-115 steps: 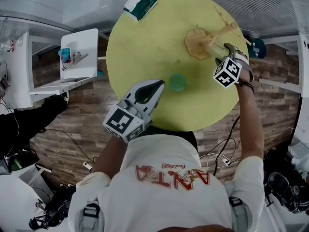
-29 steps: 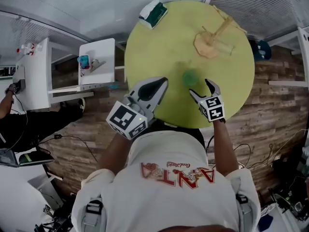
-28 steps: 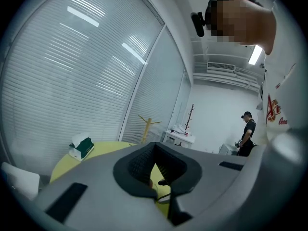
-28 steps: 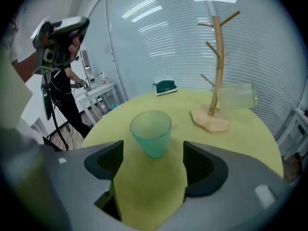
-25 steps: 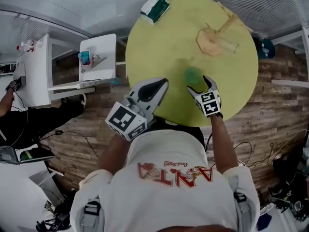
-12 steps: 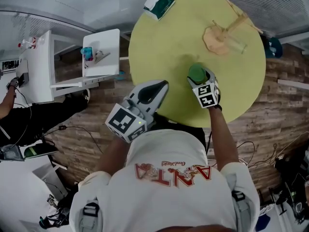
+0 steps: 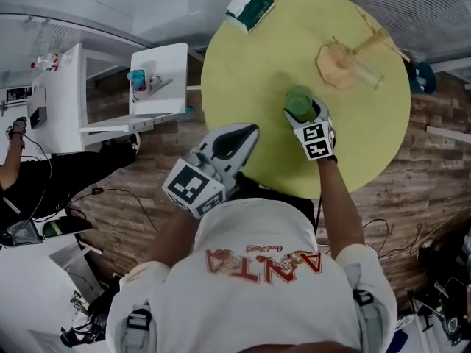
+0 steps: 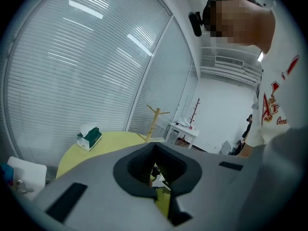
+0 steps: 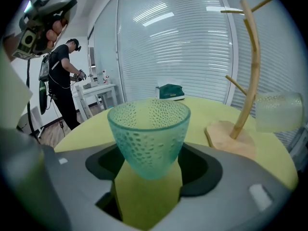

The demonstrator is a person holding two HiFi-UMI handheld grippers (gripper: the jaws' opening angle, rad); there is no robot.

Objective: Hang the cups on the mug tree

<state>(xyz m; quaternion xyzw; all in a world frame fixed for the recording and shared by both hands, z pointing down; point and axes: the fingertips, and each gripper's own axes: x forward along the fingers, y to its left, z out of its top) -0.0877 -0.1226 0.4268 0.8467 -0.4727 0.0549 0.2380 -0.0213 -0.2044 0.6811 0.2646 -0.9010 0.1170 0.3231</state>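
Right gripper (image 7: 306,113) spread wide, jaws just closing in, translucent green dimpled glass cup (image 9: 148,131) upright between them, not yet pinched, on round yellow table (image 7: 250,72), wooden mug tree (image 7: 340,61) well apart, left gripper (image 7: 250,129) clenched, empty.

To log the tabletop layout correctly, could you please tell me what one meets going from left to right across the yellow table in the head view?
tissue box → green cup → mug tree's base → clear cup
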